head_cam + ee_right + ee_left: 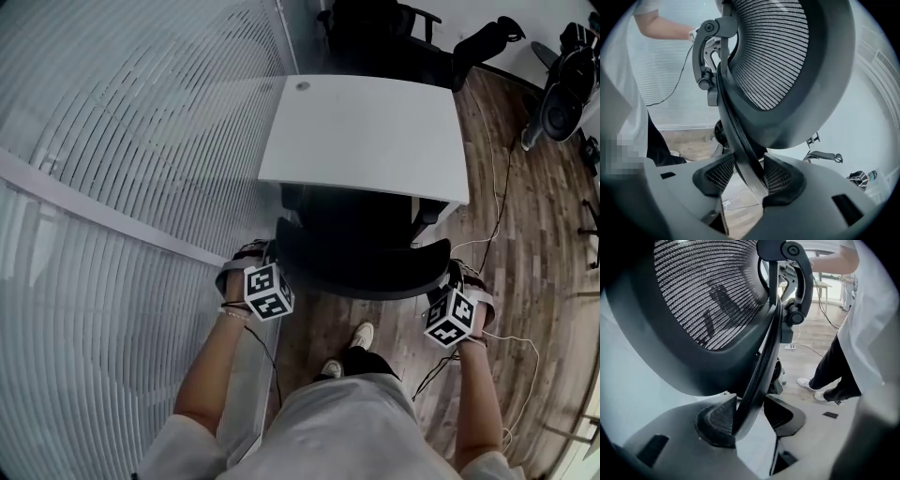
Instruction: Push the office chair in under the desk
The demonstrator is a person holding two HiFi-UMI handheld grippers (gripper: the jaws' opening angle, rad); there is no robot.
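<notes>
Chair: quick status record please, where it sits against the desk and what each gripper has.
chair: black, mesh backrest, seat partly under the desk
desk: white top, straight ahead of the person
left gripper: jaws closed on the backrest's left edge
right gripper: jaws closed on the backrest's right edge
task: not finished, backrest short of the desk's near edge

We've got both arms reaching forward and down, left forearm (214, 361) at the lower left of the frame, right forearm (473, 394) at the lower right. Left gripper (265, 251) clamps one edge of the chair back (361, 267), and right gripper (452, 279) pinches the opposite edge.
</notes>
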